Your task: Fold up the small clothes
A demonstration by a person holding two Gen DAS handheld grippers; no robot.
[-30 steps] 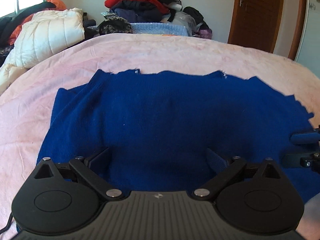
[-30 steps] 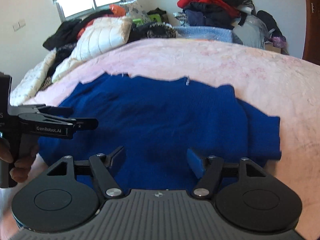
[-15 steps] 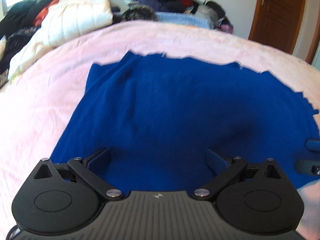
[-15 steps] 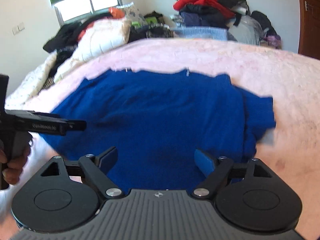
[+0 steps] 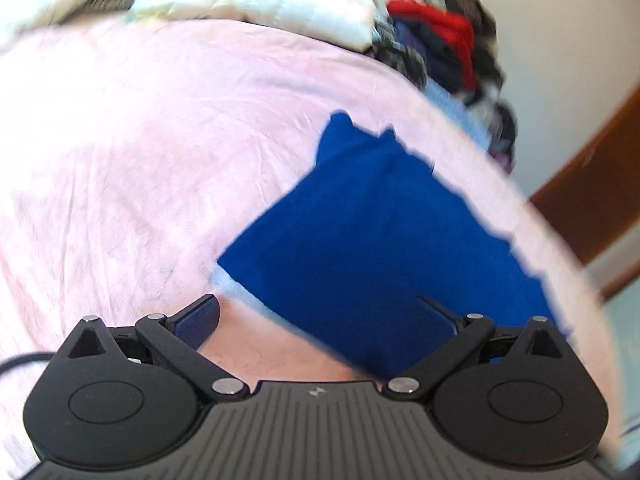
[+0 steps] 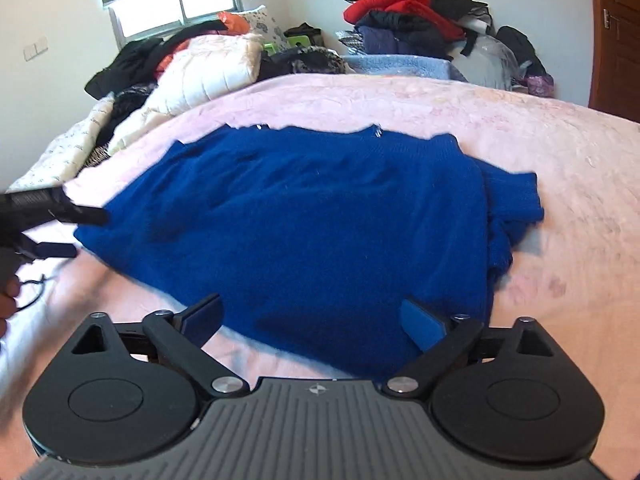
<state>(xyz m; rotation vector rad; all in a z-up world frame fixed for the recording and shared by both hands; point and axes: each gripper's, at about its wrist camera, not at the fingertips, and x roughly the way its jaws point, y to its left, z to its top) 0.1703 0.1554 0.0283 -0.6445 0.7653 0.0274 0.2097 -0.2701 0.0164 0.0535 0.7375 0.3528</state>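
Lying on: the blue sweater [image 6: 320, 232] is spread flat on the pink blanket [image 6: 540, 148] that covers the bed, its neck edge toward the far side and one sleeve [image 6: 516, 200] folded in at its right side.
Left gripper [image 5: 318, 322]: its jaws stand wide apart with nothing between them; it hovers over the near left corner of the sweater [image 5: 384, 232], with bare blanket [image 5: 120, 140] to its left. This view is tilted and blurred.
Left gripper from the right wrist view [image 6: 76, 232]: it sits at the sweater's left edge, fingers spread, close to the knit; whether it touches the fabric I cannot tell.
Right gripper [image 6: 316, 320]: its jaws are wide apart and grip nothing; it hangs over the sweater's near hem.
Hand [image 6: 8, 292]: part of the person's hand shows at the far left edge, on the left gripper's handle.
Background: a white quilt [image 6: 208, 68] and a pile of clothes [image 6: 404, 16] lie beyond the bed, under a window [image 6: 180, 8].
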